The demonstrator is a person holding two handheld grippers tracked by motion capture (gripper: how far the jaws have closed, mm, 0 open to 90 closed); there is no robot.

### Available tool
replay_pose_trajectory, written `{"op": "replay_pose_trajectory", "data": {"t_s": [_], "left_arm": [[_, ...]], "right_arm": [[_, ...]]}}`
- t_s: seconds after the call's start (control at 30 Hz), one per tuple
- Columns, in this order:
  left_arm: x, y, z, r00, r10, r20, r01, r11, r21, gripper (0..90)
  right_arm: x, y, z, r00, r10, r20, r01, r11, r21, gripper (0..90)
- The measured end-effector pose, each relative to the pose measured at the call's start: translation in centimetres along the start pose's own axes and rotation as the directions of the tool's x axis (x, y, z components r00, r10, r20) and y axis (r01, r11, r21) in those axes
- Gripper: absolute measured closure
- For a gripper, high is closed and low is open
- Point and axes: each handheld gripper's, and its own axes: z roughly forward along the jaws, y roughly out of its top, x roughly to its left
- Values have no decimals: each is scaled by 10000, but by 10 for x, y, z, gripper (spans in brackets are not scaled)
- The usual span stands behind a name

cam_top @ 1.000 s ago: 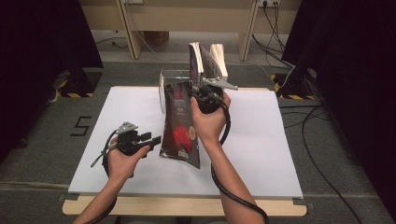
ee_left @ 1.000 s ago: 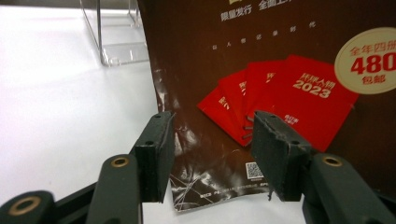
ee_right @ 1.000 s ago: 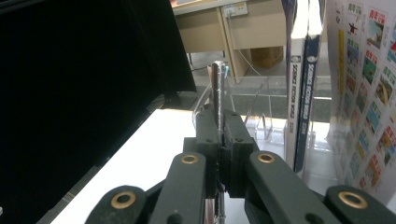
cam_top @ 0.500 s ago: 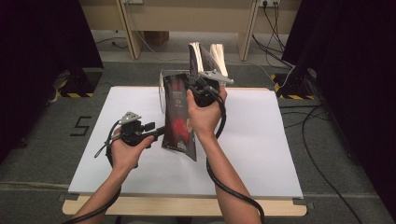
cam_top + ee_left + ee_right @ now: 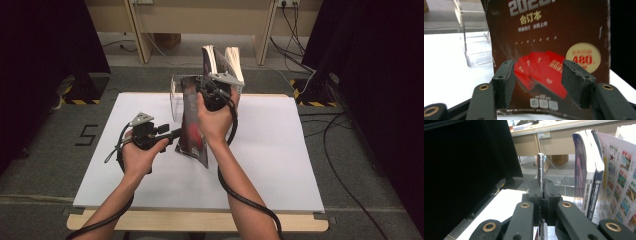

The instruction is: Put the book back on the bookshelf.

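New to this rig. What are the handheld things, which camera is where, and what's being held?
No robot arm here: a person holds a two-jaw tool in each hand. The high view looks down from above the person's side of the white table. The other two pictures come from cameras riding on each tool, looking along its black jaws.

The right gripper is shut on the top edge of a dark magazine, holding it upright. The left gripper sits at the magazine's lower part; its jaws have just been opening and stand apart in front of the cover.

Behind stand a clear plastic holder and upright magazines.
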Motion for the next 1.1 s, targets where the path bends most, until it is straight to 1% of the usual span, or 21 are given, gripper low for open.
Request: {"op": "replay_pose_trajectory", "data": {"t_s": [0.03,0.1,0.13,0.23,0.3,0.37,0.4,0.43,0.5,0.53,0.6,0.73,0.8,0.83,0.93,1.03,1.1], "left_arm": [[-2,1,0,10000,29,36,-29,10000,-17,435],[-5,1,0,9999,44,113,-44,10000,-11,436],[-7,2,0,9998,49,171,-49,10000,-15,437],[-13,3,-1,9994,96,344,-94,9999,-53,437],[-17,4,0,9988,114,468,-112,9999,-59,435],[-23,5,0,9982,200,568,-200,9998,-18,432],[-26,6,1,9978,173,648,-170,9998,-56,430],[-28,7,1,9976,196,670,-193,9998,-62,427],[-35,9,1,9968,269,754,-263,9996,-85,421],[-37,9,1,9966,323,764,-319,9995,-75,418],[-42,11,2,9963,423,751,-418,9991,-81,413],[-49,12,6,9964,486,691,-486,9988,-24,397],[-53,13,9,9962,522,692,-525,9986,25,393],[-55,13,10,9962,568,662,-572,9984,42,392],[-57,13,15,9965,611,566,-620,9980,146,389],[-59,14,20,9972,550,498,-562,9982,226,385],[-61,14,23,9973,593,426,-604,9979,234,384]], "right_arm": [[1,-1,-1,10000,96,-19,-96,10000,26,868],[1,-4,-6,10000,-18,-60,19,9999,130,867],[2,-4,-8,9999,100,-124,-98,9997,226,867],[-1,-6,-15,9998,102,-196,-96,9995,306,867],[-1,-8,-20,9989,277,-387,-257,9983,520,865],[1,-10,-22,9993,102,-365,-81,9984,565,865],[1,-11,-23,9992,125,-389,-101,9981,601,865],[1,-12,-23,9993,65,-381,-40,9978,669,864],[1,-13,-22,9993,97,-352,-71,9972,750,864],[1,-15,-22,9992,183,-341,-154,9963,848,862],[1,-16,-22,9996,112,-264,-88,9961,873,862],[3,-18,-21,9996,178,-225,-157,9958,897,862],[4,-19,-19,9998,94,-170,-78,9958,915,862],[4,-19,-19,9998,108,-160,-92,9951,981,862],[6,-20,-18,9998,122,-142,-108,9955,939,862],[8,-21,-17,9999,76,-136,-62,9952,980,862],[9,-21,-17,9998,112,-149,-96,9951,982,862]]}}
